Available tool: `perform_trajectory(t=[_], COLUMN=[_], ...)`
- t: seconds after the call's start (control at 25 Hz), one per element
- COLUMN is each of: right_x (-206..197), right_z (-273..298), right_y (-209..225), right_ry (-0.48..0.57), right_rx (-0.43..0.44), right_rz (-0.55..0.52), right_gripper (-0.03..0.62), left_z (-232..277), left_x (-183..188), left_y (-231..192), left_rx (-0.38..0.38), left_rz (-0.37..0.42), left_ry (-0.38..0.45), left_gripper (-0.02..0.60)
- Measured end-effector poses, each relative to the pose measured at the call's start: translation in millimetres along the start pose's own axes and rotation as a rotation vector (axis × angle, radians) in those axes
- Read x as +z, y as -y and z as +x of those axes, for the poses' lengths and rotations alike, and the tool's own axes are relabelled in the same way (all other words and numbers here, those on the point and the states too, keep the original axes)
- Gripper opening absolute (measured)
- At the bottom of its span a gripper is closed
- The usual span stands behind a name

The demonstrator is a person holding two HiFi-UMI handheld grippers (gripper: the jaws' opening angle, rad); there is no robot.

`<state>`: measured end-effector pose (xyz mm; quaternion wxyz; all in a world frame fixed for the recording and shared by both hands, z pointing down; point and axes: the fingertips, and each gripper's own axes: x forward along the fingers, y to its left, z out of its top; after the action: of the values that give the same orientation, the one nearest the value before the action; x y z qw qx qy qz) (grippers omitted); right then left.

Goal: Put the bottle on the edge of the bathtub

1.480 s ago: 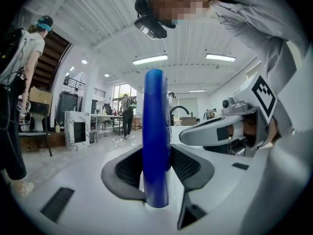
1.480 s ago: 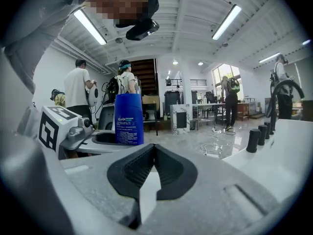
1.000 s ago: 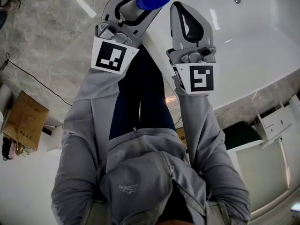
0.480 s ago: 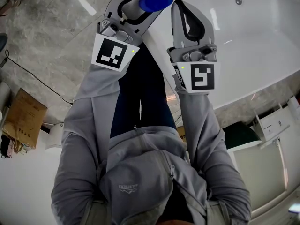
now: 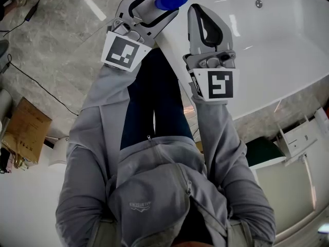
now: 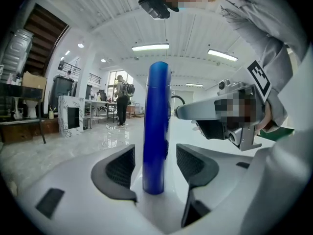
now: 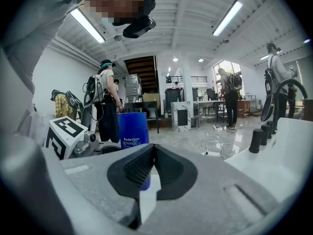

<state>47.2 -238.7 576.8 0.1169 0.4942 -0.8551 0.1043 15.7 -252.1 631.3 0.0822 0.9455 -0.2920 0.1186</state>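
The blue bottle point(image 5: 171, 0) stands upright on the white bathtub point(image 5: 272, 45) at its rim, its cap toward the head camera. My left gripper point(image 5: 163, 2) straddles it and its jaws are opening. In the left gripper view the bottle point(image 6: 156, 131) rises between the two dark pads point(image 6: 121, 166) with a gap on each side, so my left gripper point(image 6: 156, 164) no longer presses it. My right gripper point(image 5: 198, 9) hovers just right of the bottle, shut and empty. Its pads point(image 7: 142, 166) meet, and the bottle point(image 7: 133, 130) shows behind them to the left.
Grey marble floor lies left of the tub, with a black cable point(image 5: 36, 81) and a cardboard box point(image 5: 25, 130). An overflow fitting point(image 5: 258, 3) sits inside the tub. Black tap fittings point(image 7: 255, 140) stand on the rim at right. People walk in the background.
The left gripper's jaws have spread apart off the bottle, and its marker cube has shifted slightly up. The bottle stays in place. The right gripper has barely moved.
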Motion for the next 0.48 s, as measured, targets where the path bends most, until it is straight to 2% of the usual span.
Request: perform_trajectory(t=[0.48], right_x=[31.2], right_z=[-36.5], right_y=[-28.1], right_ry=[-0.017], right_rx=[-0.007], right_rz=[0.005], right_gripper=[0.003], left_z=[-47.6], left_x=[24.7], left_y=[-1.8], left_rx=[0.111], left_rz=[-0.036], left_ry=[-0.051], left_gripper=[0.242])
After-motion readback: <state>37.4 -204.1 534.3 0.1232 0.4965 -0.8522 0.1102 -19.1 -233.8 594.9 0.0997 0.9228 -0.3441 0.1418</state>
